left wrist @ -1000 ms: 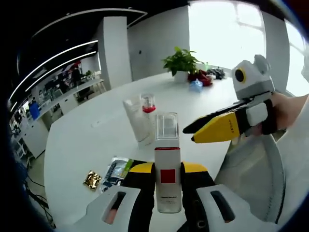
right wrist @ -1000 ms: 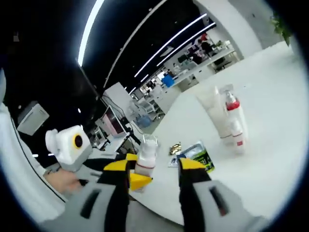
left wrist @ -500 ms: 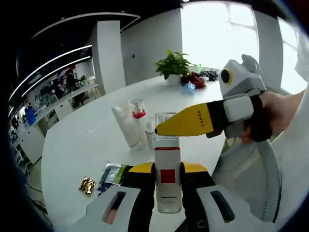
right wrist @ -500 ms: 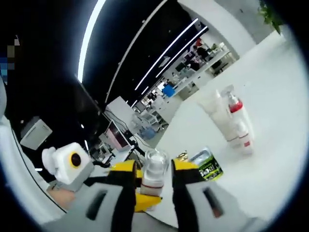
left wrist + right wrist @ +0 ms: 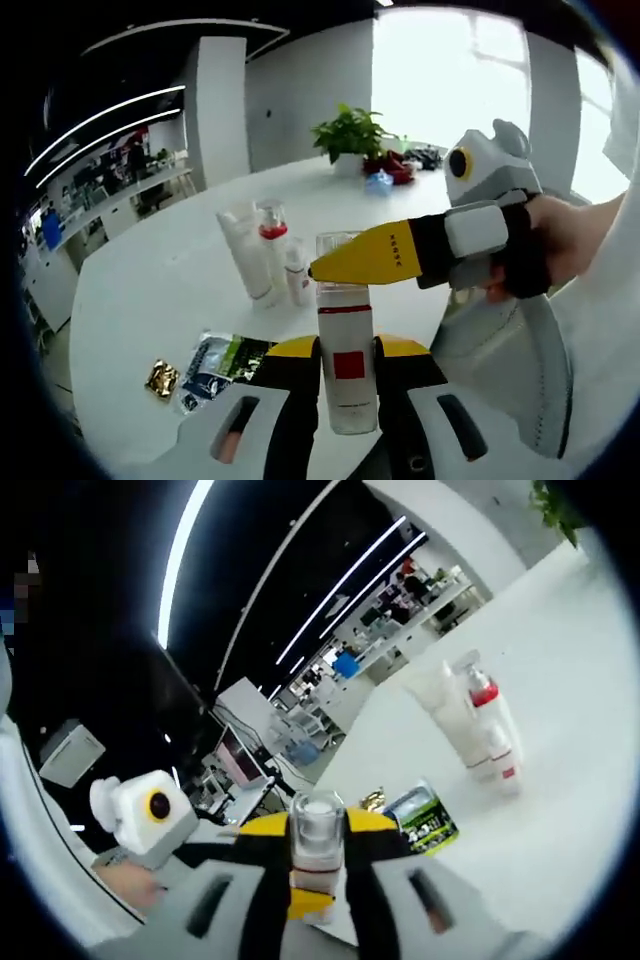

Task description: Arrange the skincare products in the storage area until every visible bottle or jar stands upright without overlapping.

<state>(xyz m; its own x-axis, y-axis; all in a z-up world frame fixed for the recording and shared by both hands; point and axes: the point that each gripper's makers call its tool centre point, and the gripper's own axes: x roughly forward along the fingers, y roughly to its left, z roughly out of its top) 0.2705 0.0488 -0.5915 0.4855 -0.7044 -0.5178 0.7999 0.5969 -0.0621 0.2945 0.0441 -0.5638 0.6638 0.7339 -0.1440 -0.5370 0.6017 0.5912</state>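
Left gripper view, item one: a white bottle (image 5: 346, 370) with a red square label and clear cap, held upright above the near edge of the white table (image 5: 150, 290), pinched at its body by the left gripper (image 5: 346, 352).
Item two: the right gripper (image 5: 325, 268), entering from the right in a person's hand (image 5: 560, 245). A second ago it hung to the side of the bottle with its jaws parted; now its yellow jaws sit at the clear cap.
Right gripper view, confirming: the right gripper (image 5: 317, 825) has its jaws pressed in against the clear cap (image 5: 317, 825), where half a second ago a gap showed on each side.
Item three, standing upright further along the table: a white tube (image 5: 243, 250), a pump bottle with a red collar (image 5: 271, 240) and a small white bottle (image 5: 296, 283), close together.
Item four, lying flat near the table edge: a green and black sachet (image 5: 220, 358) and a gold foil packet (image 5: 160, 379).
Assessment: the bottle is now gripped at both ends, which suggests a handover or a cap adjustment; it is not yet set down among the standing group.
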